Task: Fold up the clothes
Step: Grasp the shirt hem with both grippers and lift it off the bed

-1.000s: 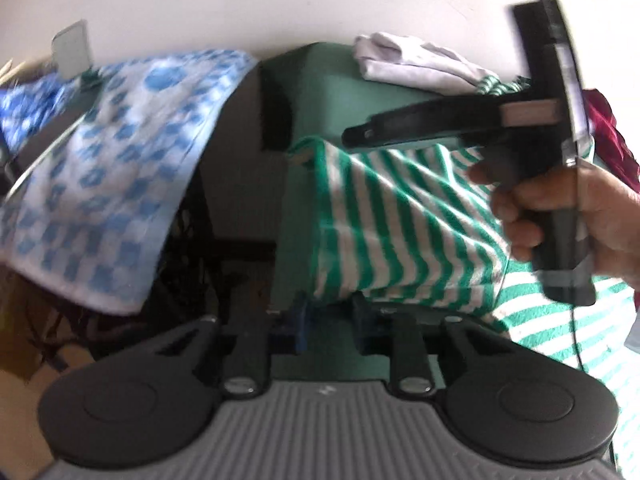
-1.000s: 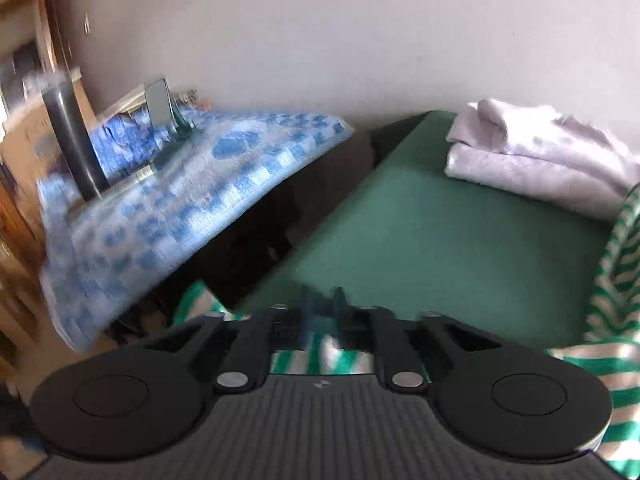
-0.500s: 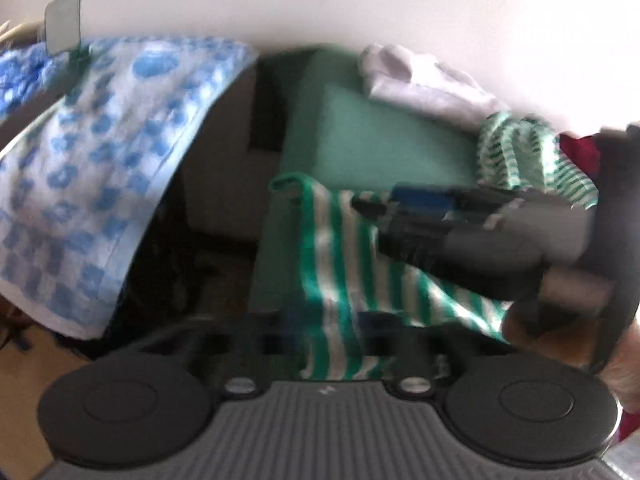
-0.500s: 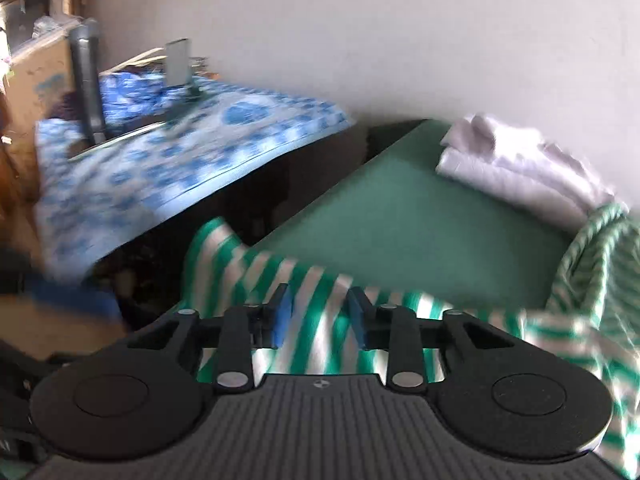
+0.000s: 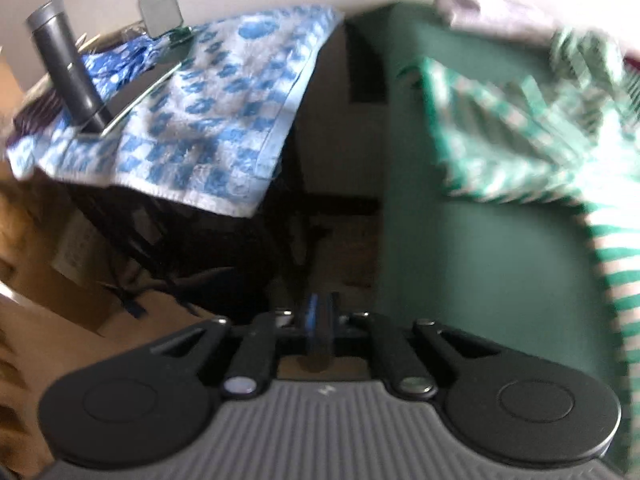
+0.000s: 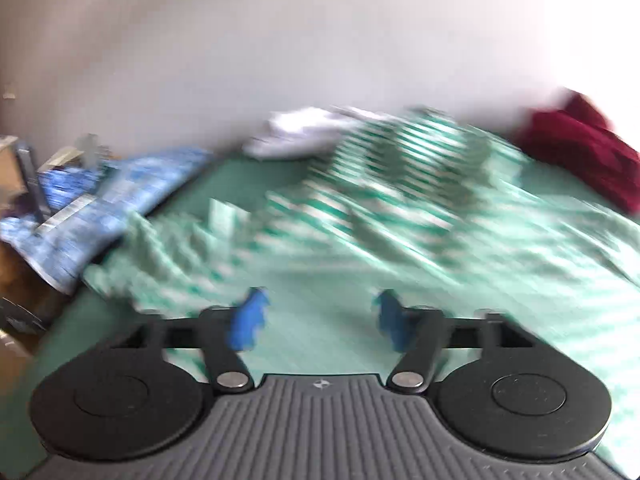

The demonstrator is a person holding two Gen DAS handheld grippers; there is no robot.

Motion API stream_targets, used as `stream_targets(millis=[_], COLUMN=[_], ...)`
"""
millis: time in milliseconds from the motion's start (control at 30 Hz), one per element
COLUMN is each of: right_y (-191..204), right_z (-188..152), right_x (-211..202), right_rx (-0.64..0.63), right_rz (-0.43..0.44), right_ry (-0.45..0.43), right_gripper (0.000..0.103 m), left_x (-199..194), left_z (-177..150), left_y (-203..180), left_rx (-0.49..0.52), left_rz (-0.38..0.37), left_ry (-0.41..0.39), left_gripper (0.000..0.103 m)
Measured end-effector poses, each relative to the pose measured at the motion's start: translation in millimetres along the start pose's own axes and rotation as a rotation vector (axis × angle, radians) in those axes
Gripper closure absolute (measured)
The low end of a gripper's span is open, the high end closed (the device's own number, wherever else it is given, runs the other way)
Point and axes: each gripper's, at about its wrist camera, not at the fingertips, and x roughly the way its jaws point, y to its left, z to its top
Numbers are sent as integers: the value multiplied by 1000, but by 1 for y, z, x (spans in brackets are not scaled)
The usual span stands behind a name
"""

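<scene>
Soft striped cloth garment (image 6: 400,208)

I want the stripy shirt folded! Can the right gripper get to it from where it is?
Probably yes. The right gripper is open, and the green striped shirt lies spread on the green table just ahead with nothing between them. The picture is blurred, so the exact gap is unclear.

left gripper (image 5: 320,322): my blue pads pressed together, nothing between them
right gripper (image 6: 318,318): my pads spread wide
</scene>
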Motion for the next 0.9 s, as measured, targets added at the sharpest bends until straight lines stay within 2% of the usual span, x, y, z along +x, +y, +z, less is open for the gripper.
stream_targets(millis=[67,100,133,167,233,267,333,367,400,467,500,600,700,800,867,900], right_y=[-35,-53,-70,-88,-124,-142,-178,-196,-206,-211,-213,-220,-227,-236,-244,-248], right_z=[-16,-21,-26,-32,-42,-46,-55,-60,-65,-77,-82,-100,-118,-133,-141,-146], right_x=[-24,-30,-39,-50,-71,-81,-103,-115,-124,-141,-150,-175,-200,-214,-216,-216], right_rx=[116,144,152,150,162,172,201,216,209,151,123,36,-50,-77,-56,-45], right_rz=[-49,-55,-56,-75,-158,-183,-196,-203,-196,-154,-133,-69,-6,57,98,119], right_ry=[46,111,134,123,115,111,102,98,100,116,125,149,173,217,259,280], right_gripper=[11,20,29,43,45,66,58,66,58,54,54,54,49,45,47,48], left_x=[-22,-31,-40,-48,-59,-64,-71,-78,-85,-97,-101,-119,-132,-135,-131,-127], left_z=[-7,-11,-16,-22,-39,-50,-77,-88,-99,-116,-123,-148,-175,-199,-209,-212], left_y=[-26,-43,-60,-77,-108,-123,-148,-157,-165,-178,-181,-191,-199,-206,-214,-216], left_rx=[35,72,109,138,179,194,203,201,200,188,170,130,94,92,138,157], left_rz=[-64,-85,-106,-124,-152,-160,-146,-131,-112,-102,-116,-104,-82,-59,-31,-21], left_ry=[-29,-41,-53,-55,-40,-31,-4,-5,-10,1,27,34,48,92,87,78], left_gripper=[87,79,75,75,74,73,68,68,69,64,53,51,35,35,34,30])
